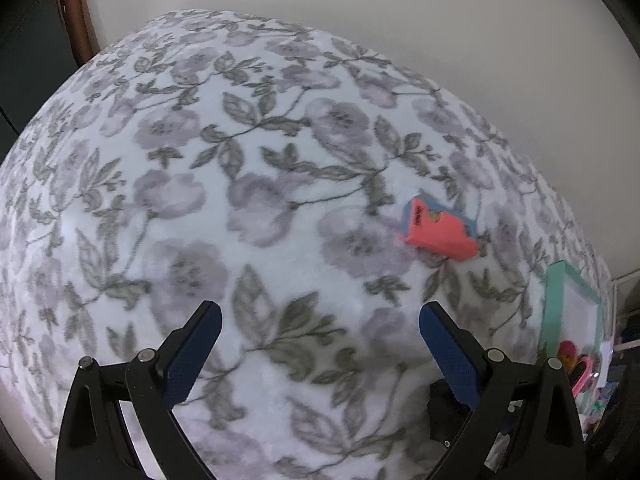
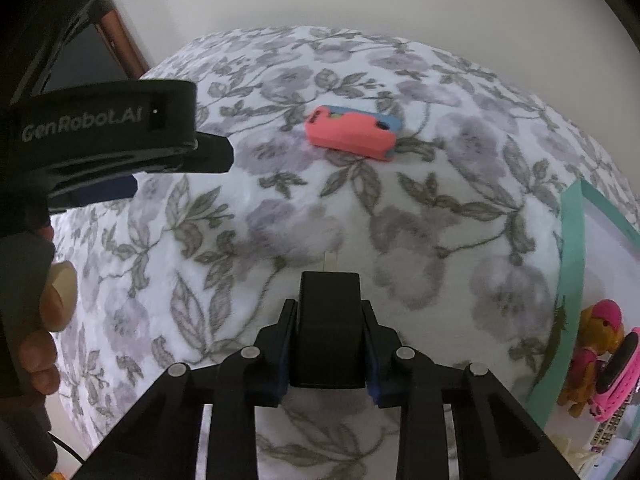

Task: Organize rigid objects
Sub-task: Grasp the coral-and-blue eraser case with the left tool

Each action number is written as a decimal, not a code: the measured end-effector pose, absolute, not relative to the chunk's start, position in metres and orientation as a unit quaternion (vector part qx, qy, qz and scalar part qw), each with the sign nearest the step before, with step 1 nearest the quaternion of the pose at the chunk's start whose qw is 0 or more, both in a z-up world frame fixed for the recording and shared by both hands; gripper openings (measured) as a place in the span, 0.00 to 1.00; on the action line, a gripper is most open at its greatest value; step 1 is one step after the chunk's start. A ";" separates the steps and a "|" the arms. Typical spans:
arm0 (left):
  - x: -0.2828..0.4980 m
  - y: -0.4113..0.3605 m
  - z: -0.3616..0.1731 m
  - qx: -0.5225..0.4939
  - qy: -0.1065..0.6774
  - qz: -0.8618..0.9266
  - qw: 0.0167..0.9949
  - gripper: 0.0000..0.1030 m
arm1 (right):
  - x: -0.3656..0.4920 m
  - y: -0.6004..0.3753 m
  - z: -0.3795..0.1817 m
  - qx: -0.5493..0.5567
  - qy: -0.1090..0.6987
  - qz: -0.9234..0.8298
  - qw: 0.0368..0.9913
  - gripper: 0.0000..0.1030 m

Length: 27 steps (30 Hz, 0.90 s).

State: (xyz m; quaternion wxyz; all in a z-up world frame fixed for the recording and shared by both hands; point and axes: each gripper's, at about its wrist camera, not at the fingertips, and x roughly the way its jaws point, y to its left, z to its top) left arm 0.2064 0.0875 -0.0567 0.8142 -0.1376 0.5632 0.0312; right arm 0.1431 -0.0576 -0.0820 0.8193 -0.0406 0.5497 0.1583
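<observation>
A pink and blue box point(image 1: 439, 229) lies on the flowered blanket point(image 1: 240, 200), ahead and to the right of my left gripper point(image 1: 320, 320), which is open and empty above the blanket. My right gripper point(image 2: 330, 316) is shut on a black plug adapter point(image 2: 329, 328) with metal prongs pointing forward, held above the blanket. The pink and blue box point(image 2: 352, 132) lies farther ahead in the right wrist view. The left gripper's body point(image 2: 120, 132) shows at the left there.
A teal-rimmed box point(image 2: 572, 264) stands at the right, holding a toy dog point(image 2: 596, 340), a pink band point(image 2: 618, 372) and other small items. It also shows in the left wrist view point(image 1: 554, 304). A white wall runs behind the bed. A dark wood frame point(image 2: 124, 40) stands at far left.
</observation>
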 end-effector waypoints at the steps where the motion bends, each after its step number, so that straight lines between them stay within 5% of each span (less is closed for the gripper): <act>1: 0.208 0.084 -0.057 -0.142 0.561 0.027 0.815 0.96 | 0.145 -0.062 -0.081 -0.039 0.548 0.153 0.822 0.30; 23: 0.267 -0.009 -0.089 -0.057 0.527 -0.038 0.847 0.95 | 0.171 -0.151 -0.074 0.051 0.525 0.078 0.846 0.30; 27: 0.272 -0.015 -0.091 -0.030 0.522 -0.034 0.851 0.80 | 0.171 -0.153 -0.075 0.053 0.527 0.078 0.845 0.30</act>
